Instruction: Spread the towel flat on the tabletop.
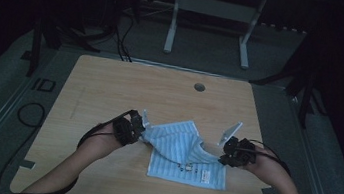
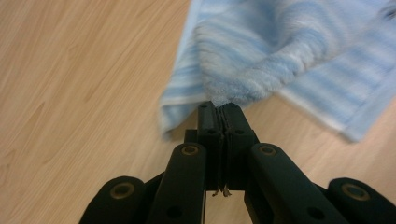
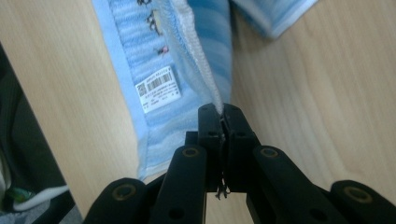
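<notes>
Bare table (image 1: 111, 84) seemingly all around towel (image 1: 187, 154)

We find the high view dim and underexposed: the surroundings fall to near black, and the wooden surface (image 1: 110, 94) is muted and grainy. Both gripper views are brighter and evenly lit; the striped towel (image 2: 289, 51) blurs soft at the frame edges.

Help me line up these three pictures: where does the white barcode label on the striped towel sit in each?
High view: barcode label on the towel's flat near part, right of centre.
Left gripper view: I cannot find the label.
Right gripper view: label left of centre, above the jaws.
Shared landmark: the towel itself.
</notes>
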Demonstrator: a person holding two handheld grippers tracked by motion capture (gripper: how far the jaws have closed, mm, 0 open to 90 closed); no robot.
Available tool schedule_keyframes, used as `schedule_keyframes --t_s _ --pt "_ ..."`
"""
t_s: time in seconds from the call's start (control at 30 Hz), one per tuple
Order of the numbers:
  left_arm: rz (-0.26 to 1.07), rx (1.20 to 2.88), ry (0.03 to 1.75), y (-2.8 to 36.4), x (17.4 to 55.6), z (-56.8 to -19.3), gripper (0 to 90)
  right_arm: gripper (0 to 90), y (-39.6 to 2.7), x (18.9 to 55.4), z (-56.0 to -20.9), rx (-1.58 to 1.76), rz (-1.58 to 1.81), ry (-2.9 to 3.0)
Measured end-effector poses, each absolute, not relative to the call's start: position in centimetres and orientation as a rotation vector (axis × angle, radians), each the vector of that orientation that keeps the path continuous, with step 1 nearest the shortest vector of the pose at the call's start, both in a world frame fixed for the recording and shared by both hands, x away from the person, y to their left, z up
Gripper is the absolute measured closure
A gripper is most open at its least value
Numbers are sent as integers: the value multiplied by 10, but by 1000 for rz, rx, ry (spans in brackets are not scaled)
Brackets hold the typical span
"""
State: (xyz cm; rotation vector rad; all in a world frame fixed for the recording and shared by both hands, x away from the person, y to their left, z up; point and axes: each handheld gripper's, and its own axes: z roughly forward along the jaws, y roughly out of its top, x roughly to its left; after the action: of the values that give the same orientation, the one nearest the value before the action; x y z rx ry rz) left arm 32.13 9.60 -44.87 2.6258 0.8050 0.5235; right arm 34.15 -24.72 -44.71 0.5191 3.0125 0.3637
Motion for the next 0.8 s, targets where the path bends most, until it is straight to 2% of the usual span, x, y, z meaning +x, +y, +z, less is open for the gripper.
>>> schedule_keyframes --t_s 0.17,0.3,0.47,0.63,0.8 --pt "518 2636 875 116 332 -461 880 875 -264 338 -455 580 367 3022" --pt "419 2611 949 130 339 -479 880 875 -275 337 -472 628 385 3069" --pt "350 2707 900 126 330 -503 877 874 -273 330 -494 639 326 3135" --pt "311 2727 919 127 324 -521 874 874 -267 324 -514 609 219 3175" --pt "263 2720 912 131 319 -522 871 871 -266 323 -512 602 194 3181"
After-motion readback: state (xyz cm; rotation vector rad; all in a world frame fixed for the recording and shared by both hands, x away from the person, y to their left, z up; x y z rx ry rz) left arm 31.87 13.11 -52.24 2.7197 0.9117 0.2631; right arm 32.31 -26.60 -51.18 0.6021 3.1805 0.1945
